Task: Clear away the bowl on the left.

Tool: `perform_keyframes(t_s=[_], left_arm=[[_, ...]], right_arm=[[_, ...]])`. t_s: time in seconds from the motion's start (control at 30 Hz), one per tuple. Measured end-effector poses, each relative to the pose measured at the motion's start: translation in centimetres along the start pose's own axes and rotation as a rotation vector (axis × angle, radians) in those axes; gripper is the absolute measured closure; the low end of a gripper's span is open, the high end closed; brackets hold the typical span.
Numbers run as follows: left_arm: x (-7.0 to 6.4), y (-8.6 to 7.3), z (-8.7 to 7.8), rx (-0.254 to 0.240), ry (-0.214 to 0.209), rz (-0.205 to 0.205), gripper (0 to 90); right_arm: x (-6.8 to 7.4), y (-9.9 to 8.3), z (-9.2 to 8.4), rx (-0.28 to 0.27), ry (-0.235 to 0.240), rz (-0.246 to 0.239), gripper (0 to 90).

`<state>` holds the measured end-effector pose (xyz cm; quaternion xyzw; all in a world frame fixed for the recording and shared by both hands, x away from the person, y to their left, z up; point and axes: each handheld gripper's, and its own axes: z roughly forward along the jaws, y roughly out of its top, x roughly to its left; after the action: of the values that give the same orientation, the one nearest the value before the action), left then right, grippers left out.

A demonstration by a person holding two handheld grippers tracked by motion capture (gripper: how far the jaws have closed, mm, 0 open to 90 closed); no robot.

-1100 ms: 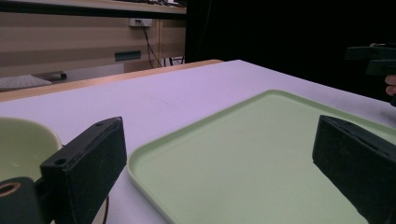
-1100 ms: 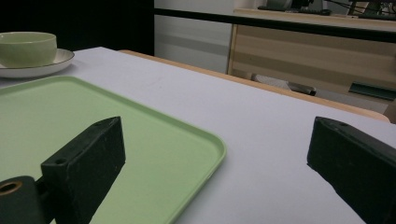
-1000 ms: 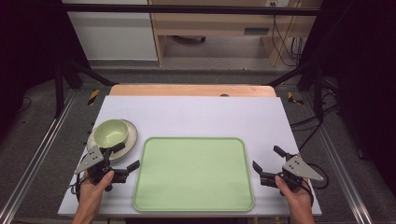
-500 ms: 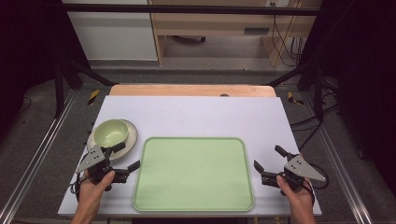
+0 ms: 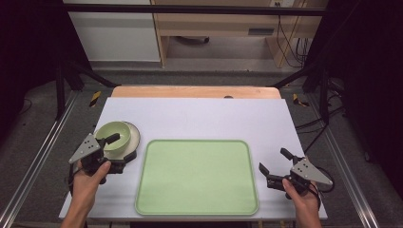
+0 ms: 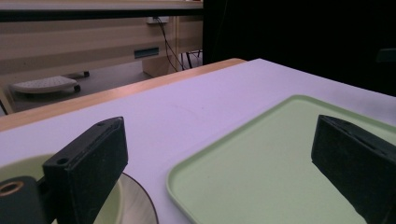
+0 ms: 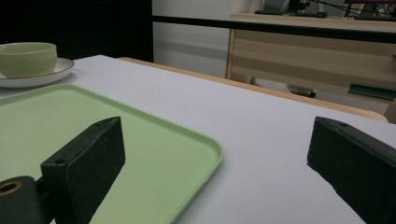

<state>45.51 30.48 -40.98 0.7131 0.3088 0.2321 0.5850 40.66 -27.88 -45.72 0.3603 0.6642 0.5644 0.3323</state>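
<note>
Beside left claw [image 5: 122,147], bowl [image 5: 114,135]

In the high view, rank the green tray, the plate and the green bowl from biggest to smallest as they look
1. green tray, by far the largest.
2. plate, its rim showing around the bowl.
3. green bowl, sitting on the plate and smaller than it.
</note>
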Motion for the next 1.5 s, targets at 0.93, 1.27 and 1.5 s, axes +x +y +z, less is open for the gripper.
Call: perform_keyframes(t_s=[0.93, 1.27, 1.5], left_arm=[[7.8, 1.7, -0.8, 0.069, 0.183, 0.008, 4.5], [8.9, 0.0, -2.3, 0.167, 0.267, -0.003, 4.4], [9.8, -0.7, -3.3, 0.168, 0.28, -0.077, 5.7]], right_arm=[[0.0, 0.0, 0.3, 0.012, -0.013, -0.02, 4.4], [0.2, 0.3, 1.3, 0.012, 0.002, -0.029, 4.4], [0.8, 0.5, 1.8, 0.014, 0.028, -0.047, 4.4]])
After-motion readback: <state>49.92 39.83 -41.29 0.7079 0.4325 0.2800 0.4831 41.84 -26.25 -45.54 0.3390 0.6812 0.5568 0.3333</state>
